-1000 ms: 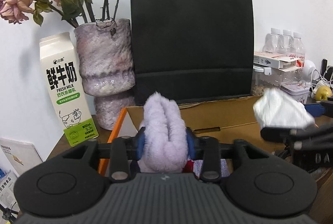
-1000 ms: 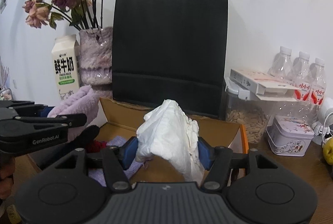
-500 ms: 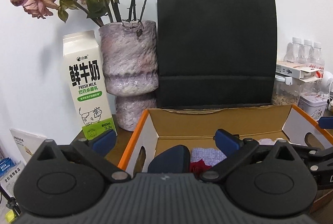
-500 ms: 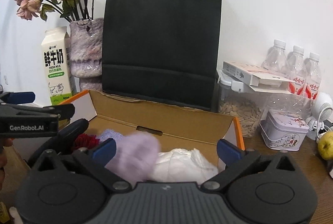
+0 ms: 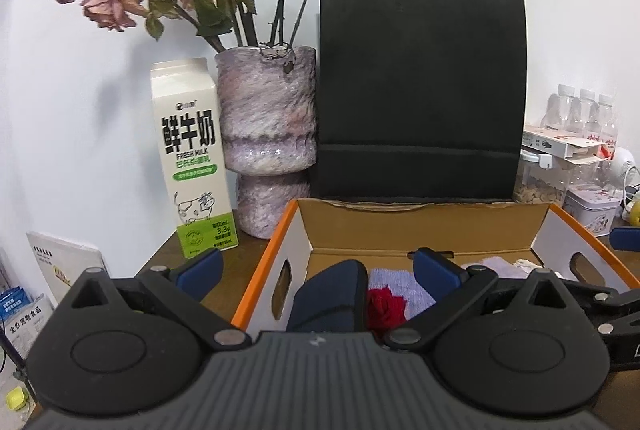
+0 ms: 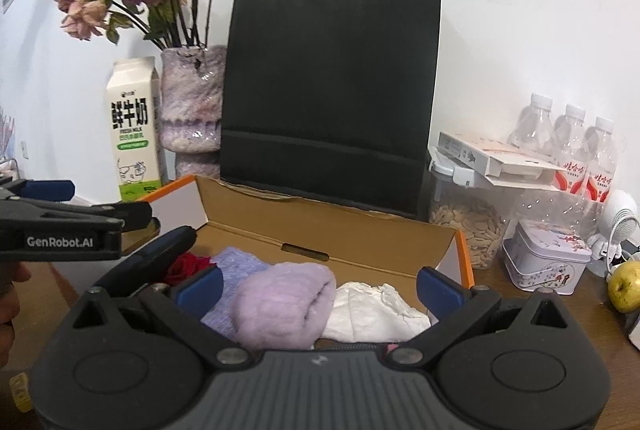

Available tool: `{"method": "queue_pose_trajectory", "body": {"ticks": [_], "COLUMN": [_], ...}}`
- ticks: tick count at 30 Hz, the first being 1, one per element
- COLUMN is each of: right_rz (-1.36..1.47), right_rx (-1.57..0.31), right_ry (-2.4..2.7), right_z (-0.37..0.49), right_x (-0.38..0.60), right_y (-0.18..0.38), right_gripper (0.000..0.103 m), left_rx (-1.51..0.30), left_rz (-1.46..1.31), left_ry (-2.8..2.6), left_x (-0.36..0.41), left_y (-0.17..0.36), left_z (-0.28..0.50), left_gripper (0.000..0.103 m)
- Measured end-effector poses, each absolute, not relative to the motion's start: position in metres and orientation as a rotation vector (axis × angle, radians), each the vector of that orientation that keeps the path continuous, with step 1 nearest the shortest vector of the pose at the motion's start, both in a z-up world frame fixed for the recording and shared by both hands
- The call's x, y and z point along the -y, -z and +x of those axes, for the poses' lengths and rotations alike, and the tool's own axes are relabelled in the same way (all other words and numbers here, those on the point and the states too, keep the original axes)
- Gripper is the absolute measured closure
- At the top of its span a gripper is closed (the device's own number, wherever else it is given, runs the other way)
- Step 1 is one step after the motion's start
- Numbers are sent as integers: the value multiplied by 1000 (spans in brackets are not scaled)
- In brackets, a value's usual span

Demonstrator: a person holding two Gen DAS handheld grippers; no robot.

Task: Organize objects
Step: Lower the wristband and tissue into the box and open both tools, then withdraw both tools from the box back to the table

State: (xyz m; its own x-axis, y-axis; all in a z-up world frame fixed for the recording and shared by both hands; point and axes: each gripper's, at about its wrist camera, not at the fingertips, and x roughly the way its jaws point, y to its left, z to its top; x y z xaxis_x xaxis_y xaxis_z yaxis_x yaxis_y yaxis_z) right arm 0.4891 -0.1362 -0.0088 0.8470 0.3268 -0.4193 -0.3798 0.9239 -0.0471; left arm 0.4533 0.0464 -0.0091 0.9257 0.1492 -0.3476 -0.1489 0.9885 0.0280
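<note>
A: Standing on the counter (image 6: 520, 294), the cardboard box (image 6: 360, 234) already contains the lilac plush roll (image 6: 280, 306), the white crumpled cloth (image 6: 376, 314) beside it, touching, and a knitted cloth with a red rose (image 5: 386, 304).

B: Gripper state?

A: Left gripper (image 5: 316, 270) and right gripper (image 6: 316, 288): jaws spread wide, nothing held.

B: Recommended procedure?

A: Lift both grippers clear of the box walls before reaching elsewhere; avoid snagging the soft items.

left hand-held gripper (image 5: 316, 264): released purple fluffy roll (image 6: 282, 306) into box (image 6: 460, 250) | right hand-held gripper (image 6: 318, 284): released white cloth (image 6: 374, 308), jaws wide
</note>
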Motion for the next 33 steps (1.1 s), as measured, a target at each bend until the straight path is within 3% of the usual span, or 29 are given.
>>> {"method": "queue_pose_trajectory", "body": {"ticks": [33], "right_rz": [-165], "right_rx": [-369], "right_ry": [-507], "right_z": [277], "right_x": [156], "right_y": [32], "right_gripper": [0], "left_rx": [-458], "left_rz": [-62], "left_ry": [-172], "left_x": [-65], "left_y": [45], "left_z": [242], "left_gripper": [0]}}
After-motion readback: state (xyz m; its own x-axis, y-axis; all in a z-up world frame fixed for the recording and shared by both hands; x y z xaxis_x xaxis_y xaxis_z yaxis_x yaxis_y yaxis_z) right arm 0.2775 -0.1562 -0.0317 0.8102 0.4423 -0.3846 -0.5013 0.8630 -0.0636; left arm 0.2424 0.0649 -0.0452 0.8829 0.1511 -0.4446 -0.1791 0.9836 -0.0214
